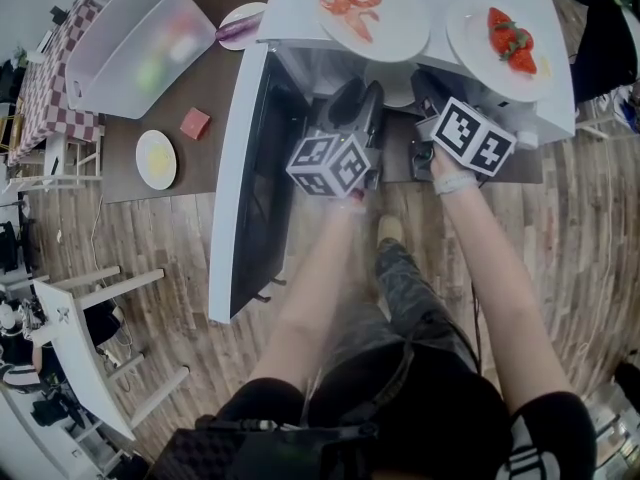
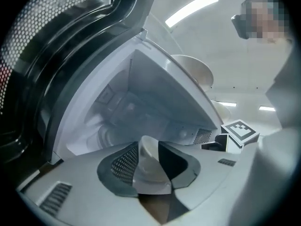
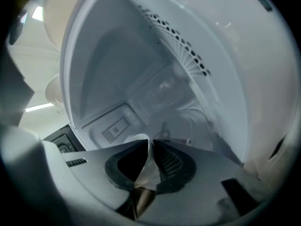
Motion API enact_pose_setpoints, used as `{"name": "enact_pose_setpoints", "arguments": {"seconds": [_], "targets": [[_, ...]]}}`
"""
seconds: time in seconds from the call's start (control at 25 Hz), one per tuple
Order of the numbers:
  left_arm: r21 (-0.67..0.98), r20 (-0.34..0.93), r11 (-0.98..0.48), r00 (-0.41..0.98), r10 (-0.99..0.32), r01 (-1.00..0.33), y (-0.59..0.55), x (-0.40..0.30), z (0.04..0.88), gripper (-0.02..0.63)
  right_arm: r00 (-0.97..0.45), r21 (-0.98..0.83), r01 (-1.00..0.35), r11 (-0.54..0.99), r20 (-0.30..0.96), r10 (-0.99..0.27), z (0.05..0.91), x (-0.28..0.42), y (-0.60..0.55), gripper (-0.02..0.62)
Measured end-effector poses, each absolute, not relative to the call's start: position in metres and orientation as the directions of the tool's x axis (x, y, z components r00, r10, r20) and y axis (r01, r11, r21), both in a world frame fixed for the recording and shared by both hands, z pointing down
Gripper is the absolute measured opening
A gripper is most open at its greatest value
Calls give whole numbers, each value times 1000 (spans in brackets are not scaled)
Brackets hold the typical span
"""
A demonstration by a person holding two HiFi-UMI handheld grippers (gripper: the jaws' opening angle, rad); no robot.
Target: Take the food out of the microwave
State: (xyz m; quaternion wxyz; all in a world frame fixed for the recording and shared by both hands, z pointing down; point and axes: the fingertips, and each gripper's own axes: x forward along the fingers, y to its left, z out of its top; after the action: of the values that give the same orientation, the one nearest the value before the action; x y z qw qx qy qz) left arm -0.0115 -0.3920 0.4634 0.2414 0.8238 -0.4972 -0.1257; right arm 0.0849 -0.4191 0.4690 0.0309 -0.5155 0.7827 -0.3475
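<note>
a white plate (image 2: pixel 149 168) is grasped at its rim by the fingers of the left gripper (image 1: pixel 358 100); it is clamped too by the right gripper (image 1: pixel 426 88) — at the mouth of the open microwave (image 1: pixel 292 10)

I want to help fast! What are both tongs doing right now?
Left tongs: a white plate rim sits between them; cannot tell if they squeeze it.
Right tongs: closed on a white plate rim.
</note>
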Motion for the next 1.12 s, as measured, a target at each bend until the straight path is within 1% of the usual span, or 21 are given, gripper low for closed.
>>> {"name": "enact_pose_setpoints", "arguments": {"seconds": [0.04, 0.12, 0.24, 0.28, 0.32, 0.4, 0.6, 0.84, 0.92, 1.04, 1.12], "targets": [[522, 27, -390, 472, -881, -759, -392, -11, 462, 111, -470, -574, -786, 231, 312, -826, 469, 84, -419, 44], [532, 29, -380, 464, -885, -757, -394, -11, 462, 103, -473, -569, -788, 234, 318, -822, 470, 84, -420, 46], [580, 55, -350, 464, -884, -736, -399, -12, 466, 130, -478, -557, -794, 244, 325, -816, 470, 83, -420, 48], [600, 61, -347, 475, -878, -720, -400, -11, 468, 130, -480, -552, -796, 248, 328, -814, 470, 83, -420, 49], [620, 67, -349, 490, -869, -703, -401, -9, 470, 148, -484, -551, -796, 251, 329, -811, 470, 82, -420, 49], [651, 70, -355, 519, -852, -671, -403, -5, 474, 204, -494, -556, -790, 256, 331, -804, 471, 81, -420, 52], [697, 43, -343, 515, -856, -629, -404, -7, 476, 206, -518, -572, -779, 258, 355, -778, 474, 79, -421, 61], [689, 43, -349, 517, -855, -635, -404, -8, 476, 206, -503, -550, -795, 256, 363, -784, 474, 79, -421, 77], [693, 41, -346, 514, -857, -632, -404, -9, 476, 206, -518, -572, -779, 257, 356, -777, 475, 78, -421, 77], [694, 40, -343, 509, -860, -634, -404, -9, 475, 205, -525, -589, -767, 255, 347, -777, 474, 77, -420, 58], [679, 49, -345, 509, -860, -648, -402, -8, 475, 192, -519, -583, -770, 259, 336, -786, 472, 77, -420, 54]]}}
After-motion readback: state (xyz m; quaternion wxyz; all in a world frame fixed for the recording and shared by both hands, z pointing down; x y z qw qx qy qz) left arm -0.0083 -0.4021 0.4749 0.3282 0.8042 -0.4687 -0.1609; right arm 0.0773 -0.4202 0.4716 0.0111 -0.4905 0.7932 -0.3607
